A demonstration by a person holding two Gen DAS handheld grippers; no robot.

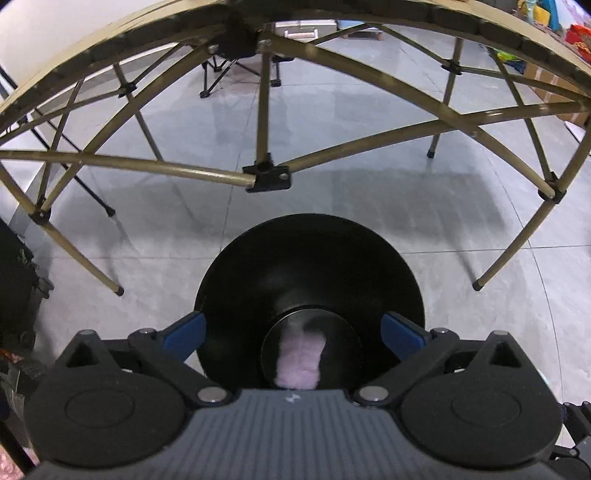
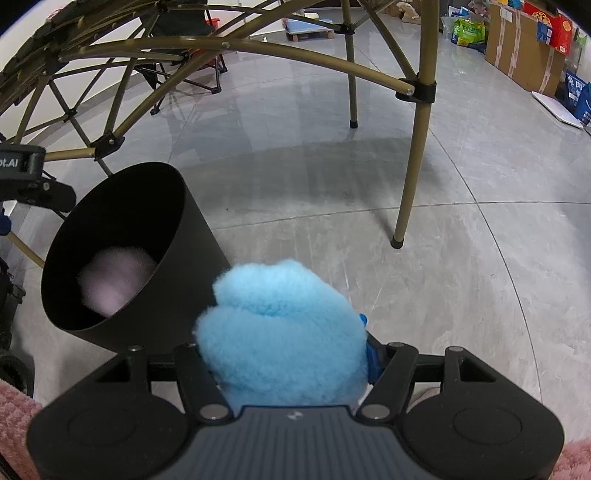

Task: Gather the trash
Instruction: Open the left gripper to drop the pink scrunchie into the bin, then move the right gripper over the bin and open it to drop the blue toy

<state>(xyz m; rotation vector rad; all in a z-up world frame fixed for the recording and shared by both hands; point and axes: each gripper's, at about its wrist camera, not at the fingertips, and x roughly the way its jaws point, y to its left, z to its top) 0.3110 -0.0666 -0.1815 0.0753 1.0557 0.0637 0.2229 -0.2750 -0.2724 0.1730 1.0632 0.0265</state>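
Left gripper [image 1: 293,334]: jaws spread wide, empty (pink wad [image 1: 300,363] inside black bin [image 1: 308,258]).
Right gripper [image 2: 284,347]: half-closed, clamping blue fluffy wad [image 2: 280,332]; bin at 10 o'clock.

- Pale pink thing [image 1: 299,363] at the bottom of the black bin [image 1: 258,258]: blurred in both views, lower part cut by the gripper body; its kind cannot be told.
- Right gripper [image 2: 284,354]: fingertips are covered by the blue fluffy item [image 2: 280,332]; only a bit of one blue pad [image 2: 372,356] is seen.
- Bin's near wall & base are hidden in the left wrist view.
- Table top [image 1: 480,22] is cut off by the pic edge.
- Boxes [image 2: 517,48] far right: print too small to be read.
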